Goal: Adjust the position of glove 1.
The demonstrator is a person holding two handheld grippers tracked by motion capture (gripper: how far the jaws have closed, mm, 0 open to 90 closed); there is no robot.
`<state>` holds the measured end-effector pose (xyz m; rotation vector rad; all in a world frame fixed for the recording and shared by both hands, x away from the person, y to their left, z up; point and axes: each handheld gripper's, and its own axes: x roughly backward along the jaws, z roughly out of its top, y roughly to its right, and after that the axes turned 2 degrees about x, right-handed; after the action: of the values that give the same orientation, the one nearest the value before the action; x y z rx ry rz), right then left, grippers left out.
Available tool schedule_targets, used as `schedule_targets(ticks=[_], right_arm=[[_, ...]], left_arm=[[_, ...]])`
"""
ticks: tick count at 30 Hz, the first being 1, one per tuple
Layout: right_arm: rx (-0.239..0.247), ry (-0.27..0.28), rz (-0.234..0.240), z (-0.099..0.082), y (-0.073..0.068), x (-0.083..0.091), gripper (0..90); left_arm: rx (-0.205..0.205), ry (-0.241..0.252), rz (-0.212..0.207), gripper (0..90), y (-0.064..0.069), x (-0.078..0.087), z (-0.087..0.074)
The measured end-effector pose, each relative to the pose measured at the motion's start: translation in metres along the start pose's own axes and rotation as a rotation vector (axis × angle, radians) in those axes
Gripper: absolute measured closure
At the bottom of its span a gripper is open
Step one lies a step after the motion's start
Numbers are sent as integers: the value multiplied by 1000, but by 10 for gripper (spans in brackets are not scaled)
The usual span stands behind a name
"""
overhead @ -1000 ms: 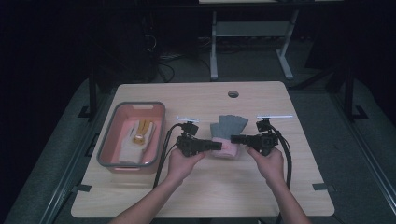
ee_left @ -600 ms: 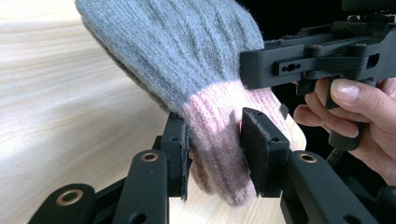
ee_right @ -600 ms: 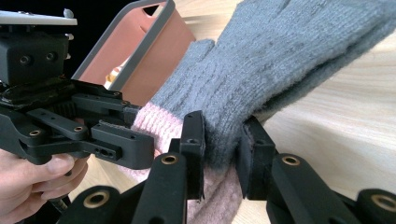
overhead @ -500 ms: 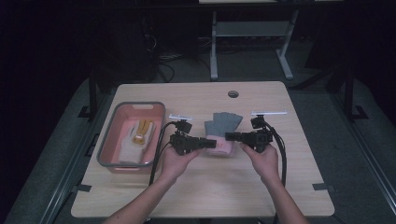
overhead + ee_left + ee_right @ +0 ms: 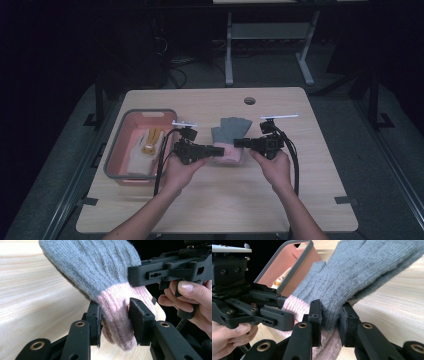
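Observation:
A grey knit glove [image 5: 231, 129] with a pink cuff [image 5: 229, 153] lies mid-table, its cuff end raised between both grippers. My left gripper [image 5: 212, 149] comes in from the left and is shut on the pink cuff [image 5: 117, 315]; its pads press the knit from both sides [image 5: 113, 315]. From the right, my right gripper [image 5: 239, 143] is shut on the grey knit just above the cuff [image 5: 330, 315]. The glove's fingers [image 5: 362, 267] still rest on the wood, pointing toward the far edge. The other gripper shows close by in each gripper view.
A pink bin with a grey rim [image 5: 116, 155] stands at the left of the table and holds a yellow-and-white glove [image 5: 148, 142]. A round cable hole [image 5: 249, 100] sits near the far edge. Bare wood lies in front of the hands and to the right.
Both hands have shifted a little to the left and risen slightly, taking the glove's cuff end with them. Neither grip has altered.

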<state>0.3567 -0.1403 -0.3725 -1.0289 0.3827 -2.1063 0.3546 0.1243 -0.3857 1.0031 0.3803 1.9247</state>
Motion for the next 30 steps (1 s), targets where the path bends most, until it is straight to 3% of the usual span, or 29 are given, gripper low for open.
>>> schedule_targets(ticks=[5,7,14,30], right_arm=[[12,-5,3,5,-5,-4,742],[15,-9,3,7,-8,-5,742],[25,-14,15,13,-16,-13,742],[57,-20,41,26,-32,-30,742]], left_arm=[[-9,4,2,631,-3,7,1],[5,7,6,631,-3,10,1],[-17,17,14,630,-8,21,3],[-10,36,31,631,-16,44,5]])
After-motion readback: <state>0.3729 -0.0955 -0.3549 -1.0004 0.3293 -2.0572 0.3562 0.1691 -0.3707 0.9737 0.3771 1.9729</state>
